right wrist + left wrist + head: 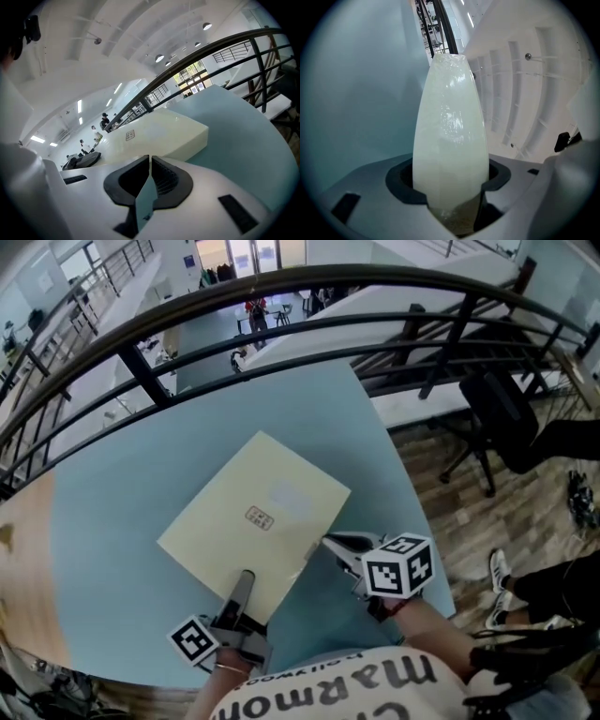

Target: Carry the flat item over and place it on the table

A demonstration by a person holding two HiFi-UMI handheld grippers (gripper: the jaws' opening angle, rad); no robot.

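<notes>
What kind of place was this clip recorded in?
Probably an upper gallery in a large office or public building: a black railing edges the light blue table, people stand far below, and an office chair sits on wood flooring.

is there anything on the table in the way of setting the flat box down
Nothing visible does. The left claw grips the flat cream box by its near edge over the blue table, and the tabletop showing around the box is bare. The patch directly under the box is hidden.
</notes>
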